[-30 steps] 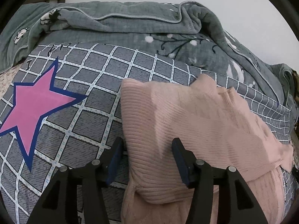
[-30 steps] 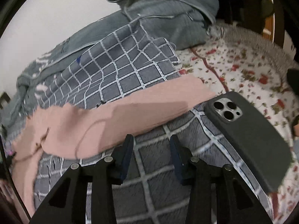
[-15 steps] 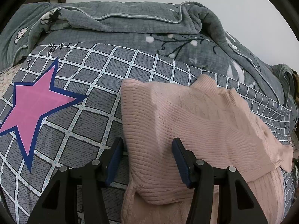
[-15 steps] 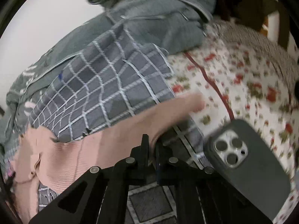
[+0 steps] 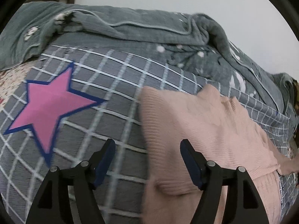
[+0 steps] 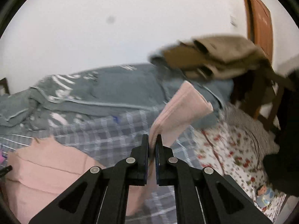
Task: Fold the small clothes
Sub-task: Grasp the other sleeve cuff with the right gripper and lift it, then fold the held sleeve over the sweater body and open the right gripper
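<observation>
- We find the right gripper (image 6: 153, 141) clamped on the pink sleeve (image 6: 179, 110). A second ago its jaws stood apart over the sleeve, which then lay flat on the checked cover; now the sleeve rises from the closed jaws and stands up ahead of them, its free end to the upper right.
- We find the left gripper (image 5: 147, 149) with jaws opening. The left edge of the pink sweater (image 5: 196, 130) lies between them, but neither pad presses on it. Earlier the jaws stood narrower about that same edge.
- Just beyond the left jaws the sweater body lies flat, partly folded, on the checked cover (image 5: 115, 85); the pink star (image 5: 48, 104) sits to their left.
- Beyond the right jaws lie the checked cover, then the grey quilt (image 6: 104, 89); the flowered sheet (image 6: 233, 145) lies to their right.
- Our judgement: the sleeve fold has begun, with the left side releasing. The sleeve needs carrying across onto the body; it could slip or drag the body out of square.
</observation>
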The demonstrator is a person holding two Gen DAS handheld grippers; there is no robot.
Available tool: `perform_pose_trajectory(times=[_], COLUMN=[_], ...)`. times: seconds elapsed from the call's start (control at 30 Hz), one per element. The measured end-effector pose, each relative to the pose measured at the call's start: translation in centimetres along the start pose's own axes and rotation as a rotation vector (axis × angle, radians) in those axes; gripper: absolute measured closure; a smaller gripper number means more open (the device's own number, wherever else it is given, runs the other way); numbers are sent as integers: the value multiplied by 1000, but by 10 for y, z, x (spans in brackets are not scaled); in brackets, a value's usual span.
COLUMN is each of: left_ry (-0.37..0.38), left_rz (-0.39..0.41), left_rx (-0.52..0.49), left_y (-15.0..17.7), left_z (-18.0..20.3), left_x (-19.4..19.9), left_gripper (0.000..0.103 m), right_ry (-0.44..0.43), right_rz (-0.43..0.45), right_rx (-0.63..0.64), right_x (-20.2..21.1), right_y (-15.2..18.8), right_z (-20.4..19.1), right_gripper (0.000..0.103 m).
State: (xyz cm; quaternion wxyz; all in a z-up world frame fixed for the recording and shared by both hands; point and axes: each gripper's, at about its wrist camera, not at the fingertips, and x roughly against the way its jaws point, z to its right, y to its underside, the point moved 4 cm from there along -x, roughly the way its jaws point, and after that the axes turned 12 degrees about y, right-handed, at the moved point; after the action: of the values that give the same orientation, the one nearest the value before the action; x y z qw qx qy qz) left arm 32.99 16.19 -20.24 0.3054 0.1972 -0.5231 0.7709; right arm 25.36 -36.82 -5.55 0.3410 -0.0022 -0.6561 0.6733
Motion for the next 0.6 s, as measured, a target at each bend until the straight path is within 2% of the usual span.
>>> perform_pose_trajectory(times=[0.17, 0.33, 0.4, 0.5, 0.6], left_ry=[-29, -12, -15, -11, 32], left_rz=[49, 81, 81, 86, 86], left_rx=[5, 66, 82, 116, 147], left_y=[-4, -9, -8, -6, -5], left_z=[-30, -59, -66, -74, -78], left_x=[26, 47, 50, 54, 58], left_gripper=[32, 31, 31, 31, 31], right_ry=[-130, -316, -400, -491, -559], right_rz=[54, 47, 43, 8, -71], right_rx=[91, 179, 225, 282, 329], right_x=[38, 66, 77, 88, 86], right_y=[-10, 6, 22, 53, 89], right_z=[-108, -238, -294, -357, -396], right_gripper=[97, 97, 97, 97, 94])
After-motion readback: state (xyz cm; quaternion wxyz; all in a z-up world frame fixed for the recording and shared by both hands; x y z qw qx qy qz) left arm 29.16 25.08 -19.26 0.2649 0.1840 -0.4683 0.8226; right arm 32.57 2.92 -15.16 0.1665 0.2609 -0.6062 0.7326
